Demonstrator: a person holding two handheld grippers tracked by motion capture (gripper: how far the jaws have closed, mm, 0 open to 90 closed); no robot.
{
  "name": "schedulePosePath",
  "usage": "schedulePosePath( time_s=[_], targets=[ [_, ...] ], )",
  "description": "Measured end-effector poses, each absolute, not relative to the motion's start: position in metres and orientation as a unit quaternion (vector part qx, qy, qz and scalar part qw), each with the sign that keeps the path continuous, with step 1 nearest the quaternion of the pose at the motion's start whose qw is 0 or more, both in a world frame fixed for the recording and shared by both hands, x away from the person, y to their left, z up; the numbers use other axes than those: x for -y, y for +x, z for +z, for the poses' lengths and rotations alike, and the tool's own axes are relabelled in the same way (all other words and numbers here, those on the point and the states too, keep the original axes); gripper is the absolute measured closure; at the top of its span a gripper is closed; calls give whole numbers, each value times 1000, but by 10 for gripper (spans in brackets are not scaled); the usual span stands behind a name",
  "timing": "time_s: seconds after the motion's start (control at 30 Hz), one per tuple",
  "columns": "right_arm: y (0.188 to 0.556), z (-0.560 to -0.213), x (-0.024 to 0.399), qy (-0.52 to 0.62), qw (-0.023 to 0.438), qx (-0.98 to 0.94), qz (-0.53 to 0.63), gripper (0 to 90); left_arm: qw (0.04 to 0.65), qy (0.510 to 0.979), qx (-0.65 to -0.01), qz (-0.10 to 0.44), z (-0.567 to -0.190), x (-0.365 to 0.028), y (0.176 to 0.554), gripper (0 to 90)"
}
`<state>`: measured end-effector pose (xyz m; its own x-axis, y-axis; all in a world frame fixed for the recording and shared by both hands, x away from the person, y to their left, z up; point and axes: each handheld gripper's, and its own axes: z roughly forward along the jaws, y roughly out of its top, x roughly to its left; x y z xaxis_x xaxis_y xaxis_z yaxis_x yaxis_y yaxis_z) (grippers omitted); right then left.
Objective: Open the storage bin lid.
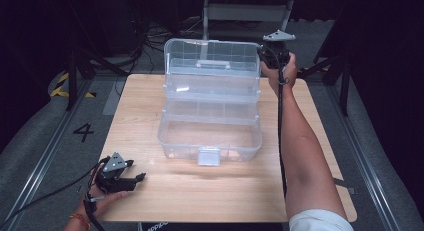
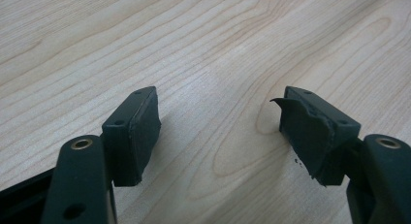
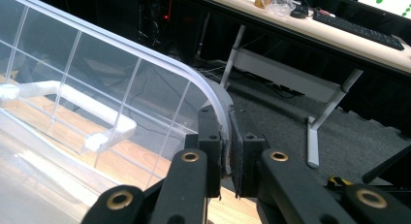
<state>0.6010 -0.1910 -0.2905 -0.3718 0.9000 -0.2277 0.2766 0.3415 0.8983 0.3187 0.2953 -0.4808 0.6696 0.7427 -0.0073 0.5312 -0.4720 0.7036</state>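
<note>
Clear storage box (image 1: 210, 126) mid-desk (image 1: 150, 191) with raised lid (image 1: 210, 58), its far right corner clamped in right gripper (image 3: 226, 141) jaws; left gripper (image 2: 218, 132) jaws apart, empty, low over near-left desk.

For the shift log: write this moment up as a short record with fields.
work in hand: handling the lid of a clear plastic storage box
lid: raised, standing open at the back of the box
right tongs: shut on the lid's upper corner rim
left tongs: open, nothing between the pads, low over the table near its front left corner
box interior: looks empty
</note>
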Motion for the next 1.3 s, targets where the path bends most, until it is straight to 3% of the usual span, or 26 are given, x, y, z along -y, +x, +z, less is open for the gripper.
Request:
schedulePosePath(
  time_s=[1.3],
  targets=[
    [625,-297,191,422,357,-743,377,844,346,847,-374,149,-480,-296,319,314]
  ],
)
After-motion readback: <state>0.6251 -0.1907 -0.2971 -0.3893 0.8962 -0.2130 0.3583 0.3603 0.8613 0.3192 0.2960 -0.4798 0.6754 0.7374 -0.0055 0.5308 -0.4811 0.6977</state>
